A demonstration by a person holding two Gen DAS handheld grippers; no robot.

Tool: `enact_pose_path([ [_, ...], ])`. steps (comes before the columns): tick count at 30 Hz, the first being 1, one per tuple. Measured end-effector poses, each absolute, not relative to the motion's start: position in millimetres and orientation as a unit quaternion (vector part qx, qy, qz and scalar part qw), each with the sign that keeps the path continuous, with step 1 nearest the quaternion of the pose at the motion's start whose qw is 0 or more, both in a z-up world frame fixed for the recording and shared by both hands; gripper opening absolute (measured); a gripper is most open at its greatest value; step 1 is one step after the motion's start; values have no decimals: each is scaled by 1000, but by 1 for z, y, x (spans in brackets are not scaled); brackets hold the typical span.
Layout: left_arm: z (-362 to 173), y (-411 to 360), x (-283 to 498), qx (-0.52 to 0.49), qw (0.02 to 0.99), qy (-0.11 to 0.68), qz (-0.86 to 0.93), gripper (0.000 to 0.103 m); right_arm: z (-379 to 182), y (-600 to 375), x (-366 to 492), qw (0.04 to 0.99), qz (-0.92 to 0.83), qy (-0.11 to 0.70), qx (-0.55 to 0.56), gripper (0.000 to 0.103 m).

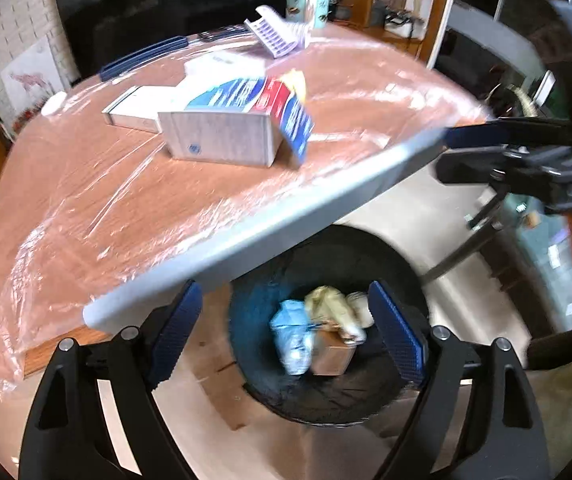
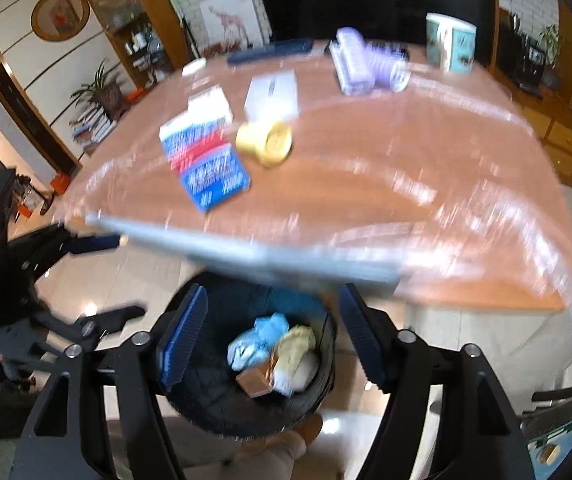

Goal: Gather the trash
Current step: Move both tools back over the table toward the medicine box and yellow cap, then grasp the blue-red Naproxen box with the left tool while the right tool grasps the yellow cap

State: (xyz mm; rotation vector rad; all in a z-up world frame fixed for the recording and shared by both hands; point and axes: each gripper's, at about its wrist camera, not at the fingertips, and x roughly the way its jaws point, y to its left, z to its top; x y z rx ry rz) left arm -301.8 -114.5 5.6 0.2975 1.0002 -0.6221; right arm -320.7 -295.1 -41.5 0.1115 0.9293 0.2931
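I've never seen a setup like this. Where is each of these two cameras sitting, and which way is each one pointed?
Left wrist view: rides on the left tongs, looking forward and down over the table edge into the black bin; the right tongs show at the right edge.
Right wrist view: rides on the right tongs, aimed down at the same bin, the table beyond; the left tongs show at left.
Shared: bin, trash inside, table, red-and-blue box.

A home living or dining room: wooden table under plastic film, shelves with glassware, potted plants, framed pictures.
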Motion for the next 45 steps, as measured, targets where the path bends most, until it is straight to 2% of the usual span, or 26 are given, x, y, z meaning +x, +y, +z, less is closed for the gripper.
enact_pose_path([
  [6, 20, -115, -300, 127, 790, 501, -328, 87, -20, -300, -295, 890, 142, 432, 38, 70],
  [11, 41, -118, -319, 185, 813, 443, -330, 87, -15, -296, -284, 894, 155, 421, 16, 70],
  [16, 56, -116, -291, 177, 850, 403, -290, 89, -14, -291, -263, 894, 166, 415, -6, 70],
  [23, 48, -126, -235, 147, 852, 411, -291, 89, -28, -283, -227, 883, 176, 435, -34, 70],
  [32, 29, -151, -211, 195, 837, 405, -311, 91, -38, -275, -200, 868, 214, 445, -48, 70],
  [36, 27, -155, -206, 215, 834, 395, -319, 92, -43, -267, -187, 856, 238, 455, -53, 61],
  [45, 33, -155, -202, 250, 821, 385, -340, 92, -45, -257, -184, 846, 266, 457, -70, 61],
])
